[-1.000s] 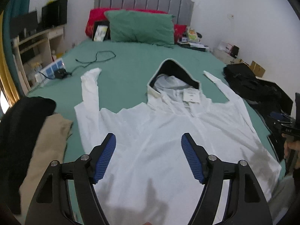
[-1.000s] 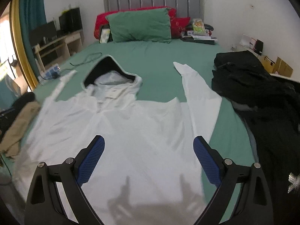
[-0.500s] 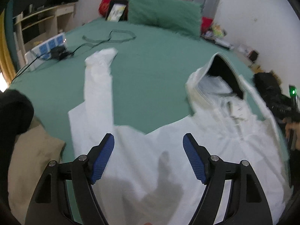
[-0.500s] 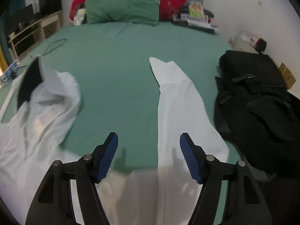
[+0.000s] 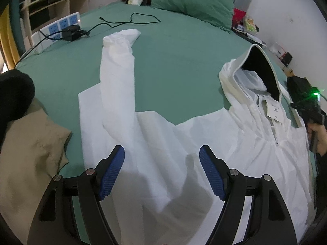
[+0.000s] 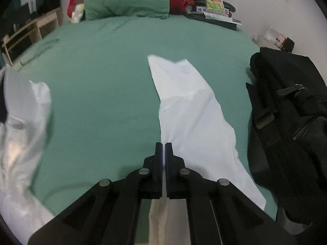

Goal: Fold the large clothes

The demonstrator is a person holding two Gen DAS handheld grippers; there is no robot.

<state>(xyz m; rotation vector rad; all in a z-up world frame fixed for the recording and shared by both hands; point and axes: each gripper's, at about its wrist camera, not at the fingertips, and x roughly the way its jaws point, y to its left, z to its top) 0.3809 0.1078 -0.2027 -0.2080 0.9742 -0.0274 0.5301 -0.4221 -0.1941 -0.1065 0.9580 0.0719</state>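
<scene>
White hooded jacket (image 5: pixel 235 153) lay spread on the green bed (image 5: pixel 173 61), filling lower-center of the left wrist view; its neck tag (image 5: pixel 274 110) carried print too small to read. Left gripper (image 5: pixel 161 171) hovered low over the shoulder w/ jaws wide apart, holding nothing. Right gripper (image 6: pixel 164 157) was clamped on the inner edge of the sleeve (image 6: pixel 188 110) (bottom center, right wrist view), beside a black bag (image 6: pixel 290 122).

Left hand-held gripper (image 5: pixel 161 161) with fingers wide apart; right hand-held gripper (image 6: pixel 164 149) with fingers pressed together.
</scene>
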